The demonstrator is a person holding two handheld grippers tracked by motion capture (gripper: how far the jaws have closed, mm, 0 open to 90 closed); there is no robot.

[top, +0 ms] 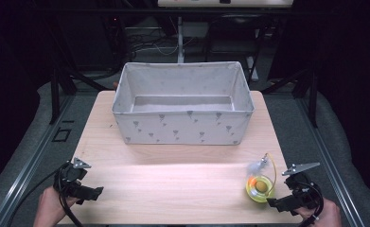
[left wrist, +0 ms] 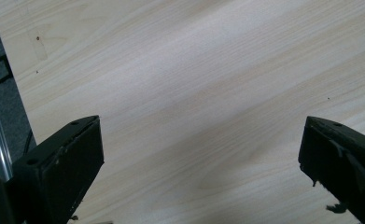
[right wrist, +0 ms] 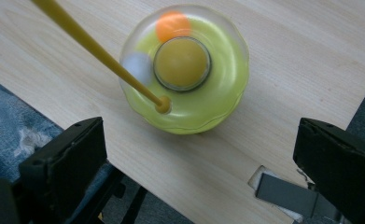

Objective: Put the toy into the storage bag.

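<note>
The yellow-green toy [top: 259, 187] sits at the lower right of the bench [top: 173, 175], just ahead of the spread, empty right gripper [top: 279, 202]; the likely next move closes it on the toy, while the left gripper [top: 95, 193] hovers spread at lower left.

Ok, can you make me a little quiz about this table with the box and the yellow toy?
1. True or false: the fabric box has toys inside.
2. Which tongs are nearest the yellow toy: A left tongs, B right tongs?
3. Fill in: both tongs are ____ (open/shut).

Key:
1. False, nothing shows in it.
2. B.
3. Open, with bare wooden table between the left ones.
</note>
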